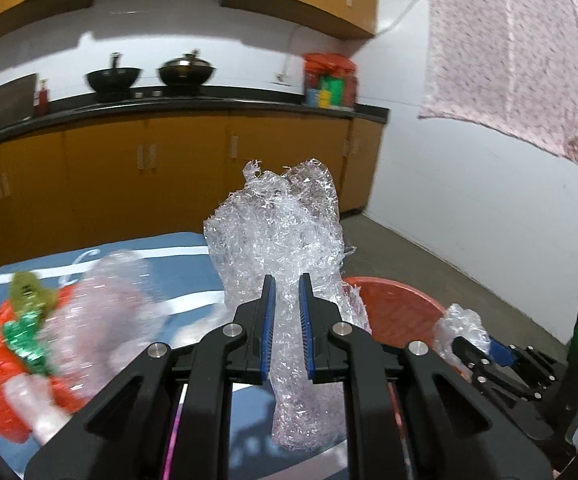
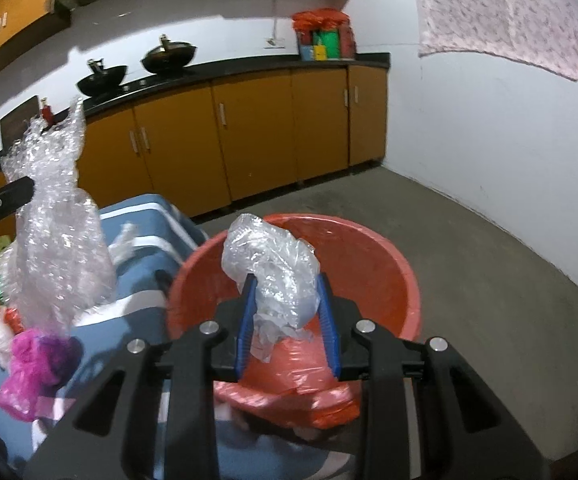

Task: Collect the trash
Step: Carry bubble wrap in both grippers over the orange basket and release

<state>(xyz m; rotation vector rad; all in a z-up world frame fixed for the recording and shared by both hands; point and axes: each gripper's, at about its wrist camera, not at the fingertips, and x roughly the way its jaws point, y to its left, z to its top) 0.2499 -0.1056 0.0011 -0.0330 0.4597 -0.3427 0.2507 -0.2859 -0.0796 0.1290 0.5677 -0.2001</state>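
1. Kitchen backdrop first: orange cabinets point(image 1: 185, 160) under a dark counter with two woks point(image 1: 149, 76), a patterned cloth point(image 1: 513, 60) hanging on the white wall, bare concrete floor. Same room in both wrist views, nothing task-related back there.

2. Blue-striped table cover point(image 2: 145, 236) sits left of and below both sets of jaws. The red bin point(image 2: 369, 248), lined with a red bag, stands right past the table's edge.

3. Progress, as far as I can judge: mid-haul. The part of the bin's inside that shows looks bare, so the drops aren't done yet. Both pieces are picked up, neither is let go.

4. Left gripper point(image 1: 287, 292) is clenched on a tall crinkly bubble wrap point(image 1: 277, 232) that sticks up well past the tips and hangs down below the jaws too. It's over the table edge, with the bin rim peeking out just right of the jaws.

5. Right gripper point(image 2: 287, 288) is grasping a clear plastic wad point(image 2: 273, 264), bulging out ahead of the blue pads, directly over the bin opening. That one looks ready to drop.

6. What's left: a pile on the table off to the left of the jaws, a red and green wrapper heap point(image 1: 21, 328) plus more clear film.

7. View differences: only the right wrist shows the bin's inside and a pink bag point(image 2: 29, 372) on the table. Only the left wrist shows the wrapper heap properly (blurry though), plus the right gripper from the side at the far right.
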